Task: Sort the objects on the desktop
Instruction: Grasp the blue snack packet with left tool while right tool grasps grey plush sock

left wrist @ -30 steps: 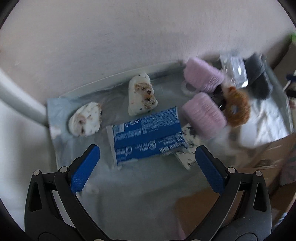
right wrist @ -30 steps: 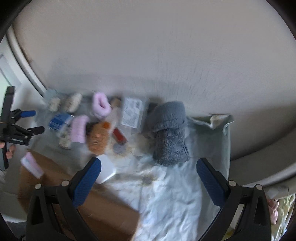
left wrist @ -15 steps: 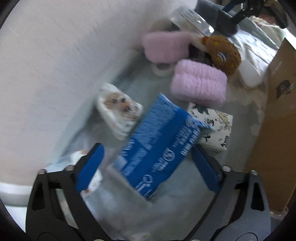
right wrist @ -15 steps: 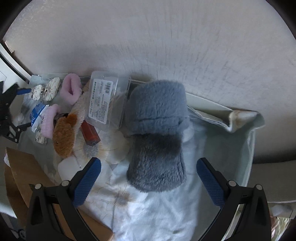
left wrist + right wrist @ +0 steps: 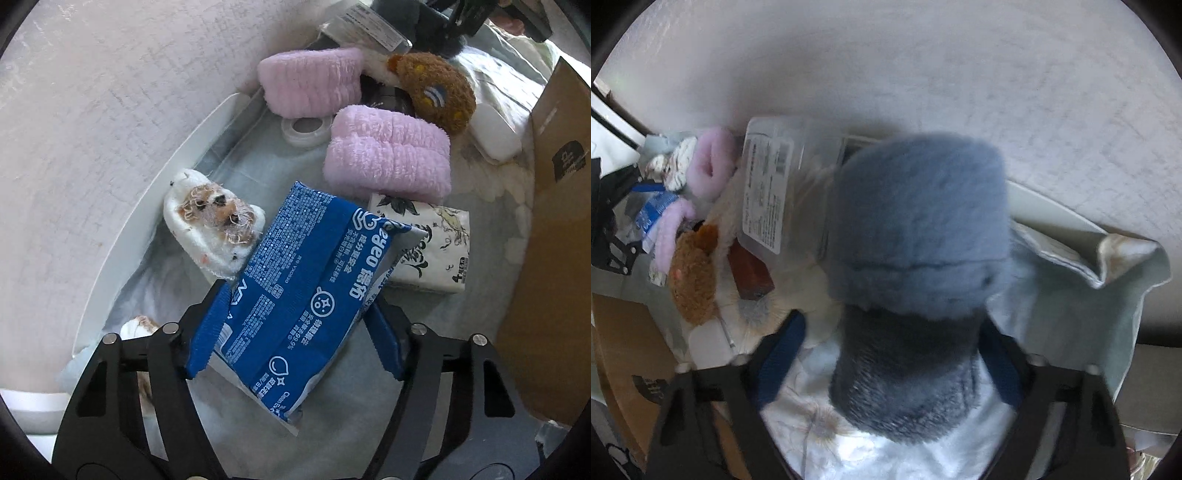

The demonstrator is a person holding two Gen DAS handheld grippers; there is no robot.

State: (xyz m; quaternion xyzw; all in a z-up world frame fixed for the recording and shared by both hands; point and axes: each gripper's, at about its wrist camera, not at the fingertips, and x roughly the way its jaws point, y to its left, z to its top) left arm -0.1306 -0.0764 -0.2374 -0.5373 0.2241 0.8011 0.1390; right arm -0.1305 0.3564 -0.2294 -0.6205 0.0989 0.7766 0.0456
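Printed matter on the packs and the box

The blue wipes pack (image 5: 306,295) carries white lettering that ends in "geo", then two large Chinese characters, rows of small Chinese print, "99.9%" beside a round face icon, a drop icon, and "Clean" near its lower edge; most of the fine print is too small to read. The white tissue pack (image 5: 432,247) bears black ink-brush calligraphy and a flower drawing, none of it legible. The cardboard box (image 5: 554,206) has a black printed mark, unreadable. The clear plastic case (image 5: 772,192) shows a white label with lines of small text and a barcode, blurred.
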